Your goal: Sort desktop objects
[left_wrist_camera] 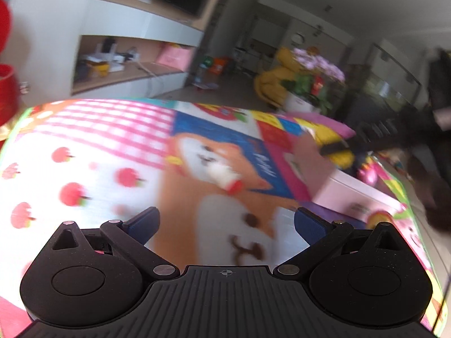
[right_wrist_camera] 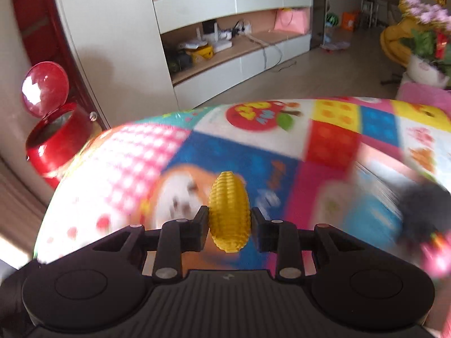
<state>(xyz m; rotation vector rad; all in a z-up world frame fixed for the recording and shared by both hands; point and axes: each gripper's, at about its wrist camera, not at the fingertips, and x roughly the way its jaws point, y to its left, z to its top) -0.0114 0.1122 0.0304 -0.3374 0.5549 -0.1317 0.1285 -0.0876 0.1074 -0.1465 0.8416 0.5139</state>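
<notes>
The right gripper is clamped on a yellow ribbed plastic toy corn cob, one black finger against each side of the cob, which stands upright between them above the colourful cartoon-printed play mat. The cob sits over the mat's orange-and-white animal print, at the edge of its blue panel.

The left gripper has its blue-padded fingers spread wide apart with nothing between them, hovering over the same mat's animal print. A small white object with a red end lies on the mat ahead of this gripper; blur prevents identification.

Containers: a pale pink box rests on the mat to the right of the animal print in the left wrist view. Pink and yellow items show at its far side, but blur makes it impossible to tell whether they lie inside it. A glossy red bin with its round lid tipped open stands off the mat's left edge in the right wrist view; its contents are not visible. A white pot of pink flowers stands beyond the mat's far right corner.
</notes>
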